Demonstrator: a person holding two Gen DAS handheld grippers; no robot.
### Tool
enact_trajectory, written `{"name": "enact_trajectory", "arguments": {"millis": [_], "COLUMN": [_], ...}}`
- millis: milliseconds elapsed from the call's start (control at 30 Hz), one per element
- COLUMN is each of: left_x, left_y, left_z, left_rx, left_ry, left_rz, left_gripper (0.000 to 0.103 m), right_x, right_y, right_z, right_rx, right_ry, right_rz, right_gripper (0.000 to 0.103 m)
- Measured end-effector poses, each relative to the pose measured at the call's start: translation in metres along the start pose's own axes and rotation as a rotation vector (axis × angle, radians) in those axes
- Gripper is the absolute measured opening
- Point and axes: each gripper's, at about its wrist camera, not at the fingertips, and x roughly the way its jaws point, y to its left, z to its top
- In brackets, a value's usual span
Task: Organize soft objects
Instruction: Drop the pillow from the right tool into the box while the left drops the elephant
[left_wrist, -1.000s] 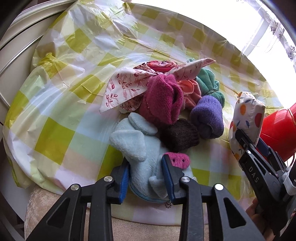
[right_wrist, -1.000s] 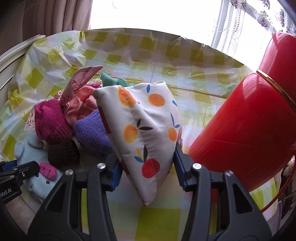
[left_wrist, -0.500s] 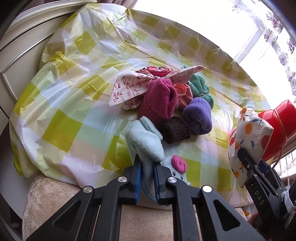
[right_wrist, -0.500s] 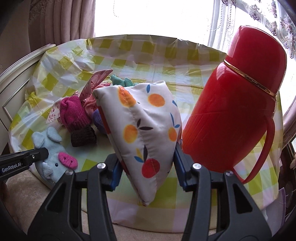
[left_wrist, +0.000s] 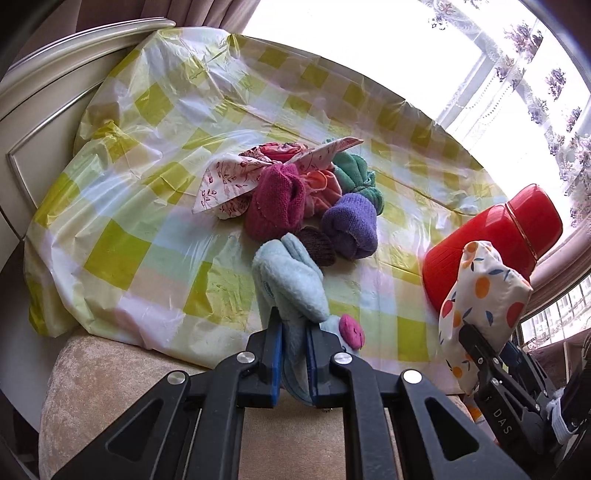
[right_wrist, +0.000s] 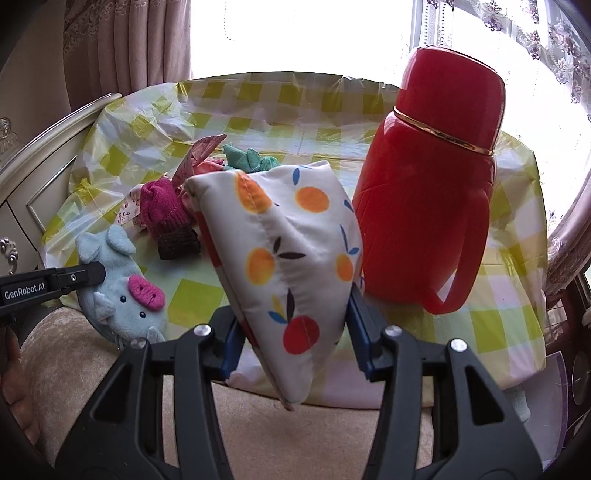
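My left gripper (left_wrist: 293, 354) is shut on a light blue plush pig (left_wrist: 291, 280) with a pink snout, lifted at the table's near edge; the pig also shows in the right wrist view (right_wrist: 122, 291). My right gripper (right_wrist: 293, 339) is shut on a white fruit-print padded pouch (right_wrist: 288, 240), held above the near edge; the pouch shows at the right of the left wrist view (left_wrist: 480, 295). A pile of soft things lies mid-table: a magenta knit piece (left_wrist: 277, 201), a purple one (left_wrist: 351, 225), a teal one (left_wrist: 356, 177) and a floral cloth (left_wrist: 229, 181).
A tall red thermos (right_wrist: 432, 177) with a handle stands on the checked plastic tablecloth (left_wrist: 129, 229) at the right, close behind the pouch. A beige cushioned seat (left_wrist: 110, 369) lies below the table's near edge. A cream cabinet (left_wrist: 37, 110) stands at left.
My left gripper has shut on the plush pig and pulled it back and up off the table. Both grippers have drawn back from the table; the right one still holds the pouch.
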Motion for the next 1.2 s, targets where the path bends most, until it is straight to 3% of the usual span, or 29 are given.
{"name": "enact_trajectory", "arguments": {"millis": [300, 633, 967, 1200], "left_x": [-0.006, -0.003, 0.005, 0.010], "left_y": [-0.045, -0.116, -0.197, -0.237], "left_z": [-0.012, -0.034, -0.079, -0.114], "left_rx": [0.070, 0.196, 0.352, 0.442], "left_ry": [0.021, 0.075, 0.198, 0.304], "left_rz": [-0.105, -0.246, -0.412, -0.496], "left_gripper": [0.011, 0.011, 0.011, 0.011], "right_x": [-0.028, -0.064, -0.103, -0.118], "right_y": [-0.033, -0.095, -0.186, -0.235], "right_z": [-0.021, -0.053, -0.093, -0.120], "right_rx": [0.048, 0.145, 0.298, 0.407], "right_ry": [0.011, 0.030, 0.082, 0.127], "right_rz": [-0.035, -0.141, -0.334, -0.422], "right_gripper": [0.053, 0.053, 0.053, 0.053]}}
